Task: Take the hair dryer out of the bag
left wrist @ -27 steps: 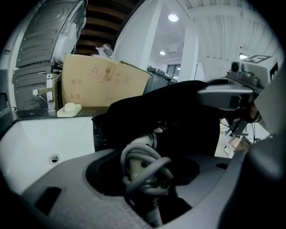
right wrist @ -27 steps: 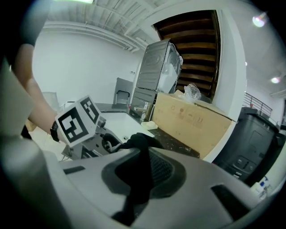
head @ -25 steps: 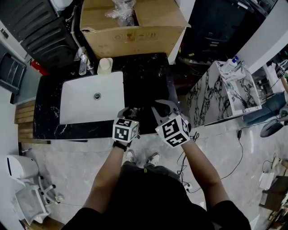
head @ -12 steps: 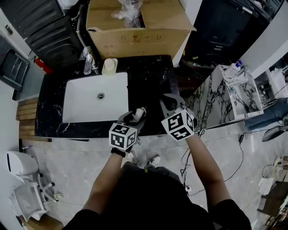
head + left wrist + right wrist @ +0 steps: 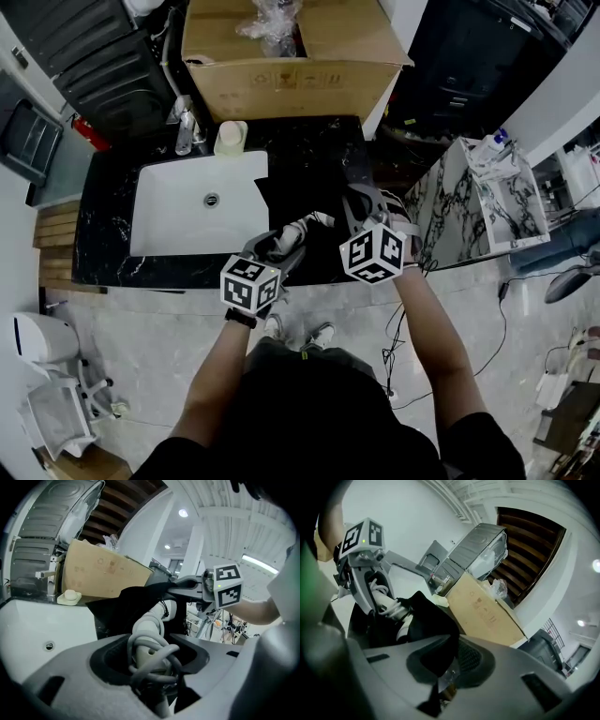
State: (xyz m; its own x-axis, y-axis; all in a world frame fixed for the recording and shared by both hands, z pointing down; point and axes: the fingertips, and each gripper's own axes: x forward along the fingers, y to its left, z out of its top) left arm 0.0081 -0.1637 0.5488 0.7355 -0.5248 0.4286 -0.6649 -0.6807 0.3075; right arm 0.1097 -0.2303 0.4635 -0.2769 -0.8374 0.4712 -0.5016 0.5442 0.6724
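Note:
The white hair dryer point(image 5: 302, 228) sticks partly out of the black bag point(image 5: 314, 178) on the dark countertop. My left gripper point(image 5: 279, 247) is shut on the dryer's handle, which has its grey cord point(image 5: 152, 656) wound round it. In the left gripper view the dryer body point(image 5: 151, 620) runs away from the jaws into the bag's mouth point(image 5: 126, 604). My right gripper point(image 5: 362, 201) is shut on a fold of the bag's cloth point(image 5: 433, 625) at the bag's right side. The dryer's far end is hidden in the bag.
A white sink basin point(image 5: 197, 202) lies left of the bag, with a faucet point(image 5: 185, 127) and a soap dish point(image 5: 231, 138) behind it. A large cardboard box point(image 5: 291, 56) stands at the back. A marble-patterned cabinet point(image 5: 441, 211) is at the right.
My left gripper has drawn back and left with the dryer, so more white body shows outside the bag. The right gripper has shifted right and rolled, still gripping the bag.

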